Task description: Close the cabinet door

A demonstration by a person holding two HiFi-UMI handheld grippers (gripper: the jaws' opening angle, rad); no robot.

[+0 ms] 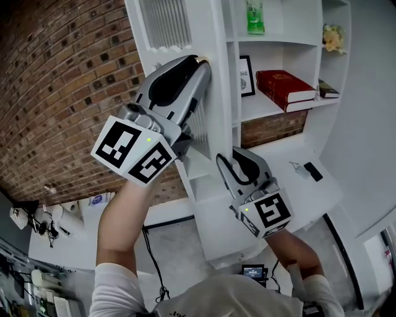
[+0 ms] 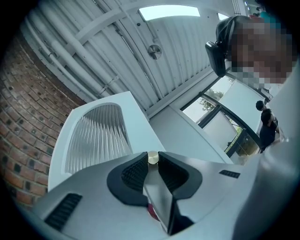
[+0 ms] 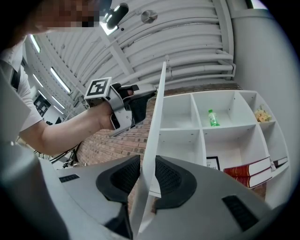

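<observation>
White shelves (image 1: 281, 42) behind; cabinet door (image 1: 210, 31) edge clamped in left claw (image 2: 153, 161), right claw (image 3: 149, 176).

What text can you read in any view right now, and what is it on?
"RE": on the framed picture; its remaining print is too small to read.
Green bottle label: too small to read.
Red books: nothing legible.
Marker cubes: square patterns, no words.
Small screen at the bottom: too blurred.

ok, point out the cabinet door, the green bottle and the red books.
cabinet door (image 3: 157, 112): right gripper view, on its thin front edge.
green bottle (image 1: 255, 18): head view, on its body.
red books (image 1: 281, 82): head view, on the top cover.
</observation>
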